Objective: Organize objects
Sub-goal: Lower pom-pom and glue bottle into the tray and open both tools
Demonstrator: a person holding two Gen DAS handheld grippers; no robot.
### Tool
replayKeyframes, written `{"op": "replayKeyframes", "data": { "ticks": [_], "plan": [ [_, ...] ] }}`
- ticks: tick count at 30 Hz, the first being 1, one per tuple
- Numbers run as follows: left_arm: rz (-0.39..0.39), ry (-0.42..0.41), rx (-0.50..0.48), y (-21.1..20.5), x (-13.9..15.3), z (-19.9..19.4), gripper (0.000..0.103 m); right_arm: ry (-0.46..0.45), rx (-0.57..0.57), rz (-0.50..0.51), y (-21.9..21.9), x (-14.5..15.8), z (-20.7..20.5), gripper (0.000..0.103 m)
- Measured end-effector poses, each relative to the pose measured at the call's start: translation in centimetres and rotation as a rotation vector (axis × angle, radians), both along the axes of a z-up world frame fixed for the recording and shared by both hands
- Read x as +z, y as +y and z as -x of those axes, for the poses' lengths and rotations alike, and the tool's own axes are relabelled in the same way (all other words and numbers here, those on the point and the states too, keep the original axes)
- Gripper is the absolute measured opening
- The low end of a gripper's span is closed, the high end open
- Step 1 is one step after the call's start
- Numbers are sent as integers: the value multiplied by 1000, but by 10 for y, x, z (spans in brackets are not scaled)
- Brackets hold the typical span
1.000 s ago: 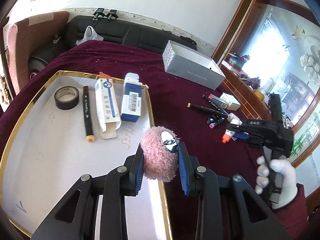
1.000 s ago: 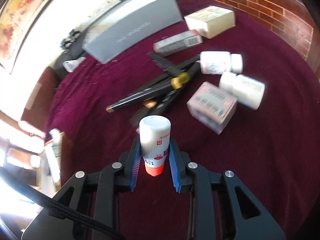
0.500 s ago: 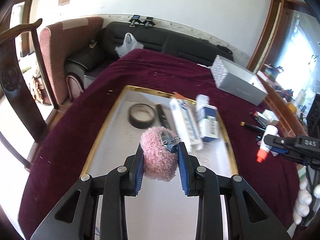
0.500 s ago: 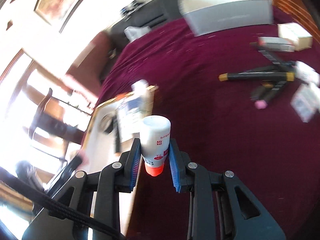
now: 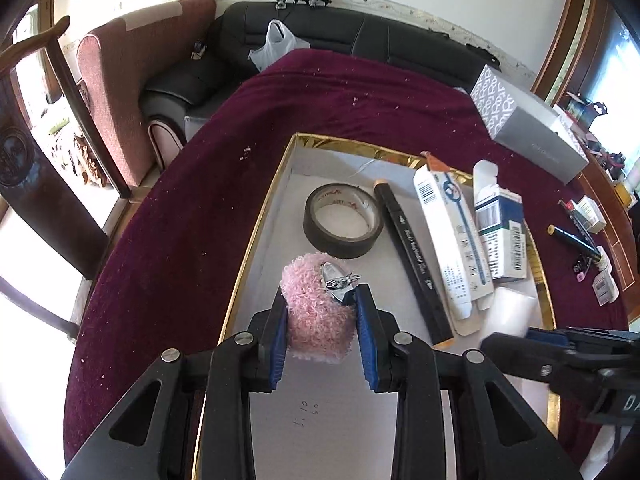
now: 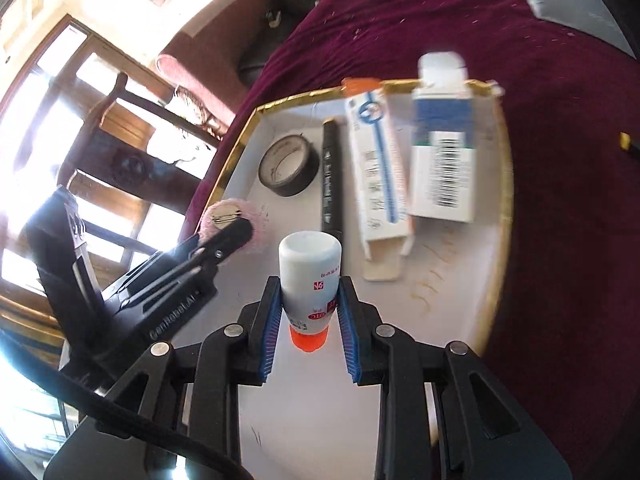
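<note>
My left gripper (image 5: 322, 320) is shut on a fluffy pink brooch (image 5: 318, 312) with a metal pin, held over the white gold-rimmed tray (image 5: 256, 224). My right gripper (image 6: 308, 312) is shut on a white bottle (image 6: 310, 276) with an orange cap, also over the tray (image 6: 498, 216). The tray holds a black tape roll (image 5: 342, 220), a black marker (image 5: 412, 256), a long white box (image 5: 448, 248) and a blue-white box (image 5: 500, 232). The right gripper's bottle shows in the left wrist view (image 5: 510, 312); the left gripper and brooch show in the right wrist view (image 6: 228, 220).
The tray lies on a maroon cloth (image 5: 192, 208). A grey box (image 5: 532, 128) and several pens and small boxes (image 5: 580, 224) lie to the right. A sofa (image 5: 360, 44), an armchair (image 5: 120, 80) and a wooden chair (image 5: 36, 152) stand beyond the table edge.
Both grippers have moved over the tray, keeping hold of the brooch and the bottle. The right gripper swung left from the pile of pens and boxes to the tray.
</note>
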State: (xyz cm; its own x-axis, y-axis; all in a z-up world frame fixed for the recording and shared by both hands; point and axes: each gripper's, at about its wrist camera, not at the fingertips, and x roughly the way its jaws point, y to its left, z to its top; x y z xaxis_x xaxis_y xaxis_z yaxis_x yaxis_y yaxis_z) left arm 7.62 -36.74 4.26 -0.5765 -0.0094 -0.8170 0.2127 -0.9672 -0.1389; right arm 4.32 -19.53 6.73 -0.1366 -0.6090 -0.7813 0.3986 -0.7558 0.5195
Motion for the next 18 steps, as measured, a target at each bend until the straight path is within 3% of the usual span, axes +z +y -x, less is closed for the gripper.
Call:
{"op": "replayKeyframes", "data": {
  "ticks": [4,11,15,18],
  "plan": [
    [-44,-33,26,-10,-5,5,27,-24,15,-16,-18,-11,5,26],
    [-171,3,48,-24,-1,-2,29,-31,24,-37,-30,-21,11,26],
    [-255,34,51,-33,6,-4,36,-28,21,-35,-29,-22,13,26],
    [-258,66,61,-37,15,-8,41,-21,11,-38,-32,-24,14,26]
  ]
}}
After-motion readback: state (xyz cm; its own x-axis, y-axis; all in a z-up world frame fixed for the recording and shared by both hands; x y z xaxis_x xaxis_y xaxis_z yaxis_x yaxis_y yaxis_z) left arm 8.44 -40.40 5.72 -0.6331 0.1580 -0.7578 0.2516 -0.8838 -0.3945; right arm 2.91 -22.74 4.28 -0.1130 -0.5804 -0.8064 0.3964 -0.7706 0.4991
